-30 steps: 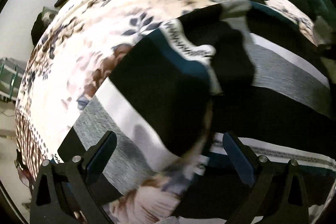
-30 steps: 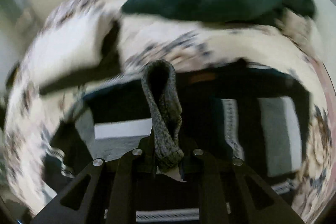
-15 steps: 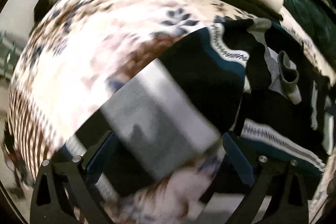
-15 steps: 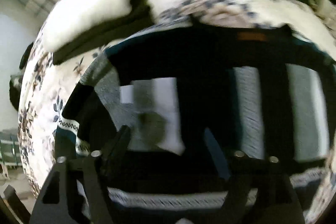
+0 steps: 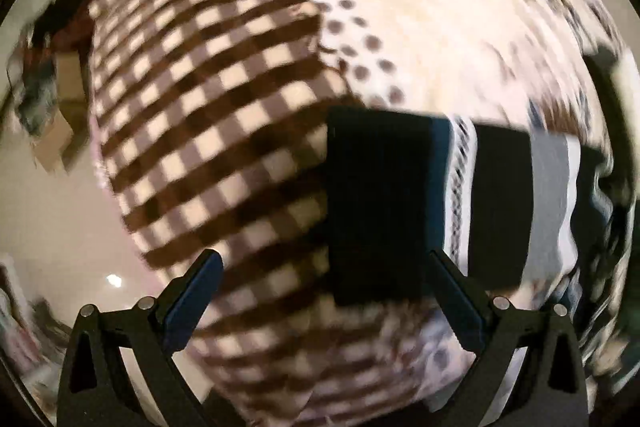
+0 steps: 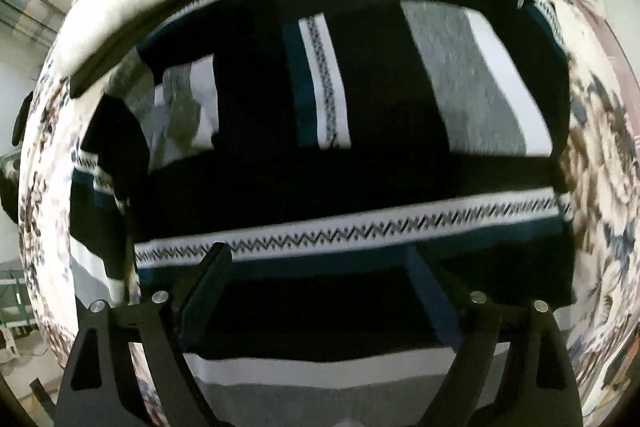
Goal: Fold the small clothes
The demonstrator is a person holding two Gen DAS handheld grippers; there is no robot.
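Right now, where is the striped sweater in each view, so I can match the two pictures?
Left wrist: the striped sweater fills the right half, on the bed edge.
Right wrist: it fills the centre, spread flat.
Shared landmark: the white zigzag band across the dark knit.

The sweater (image 6: 360, 115), centre of the right view, is black with grey, white and teal stripes and white bands of black zigzag. The bedspread (image 6: 600, 147) around it is cream with brown and navy flowers. Left in the left view, its side (image 5: 192, 131) is brown-and-cream check, then dotted.
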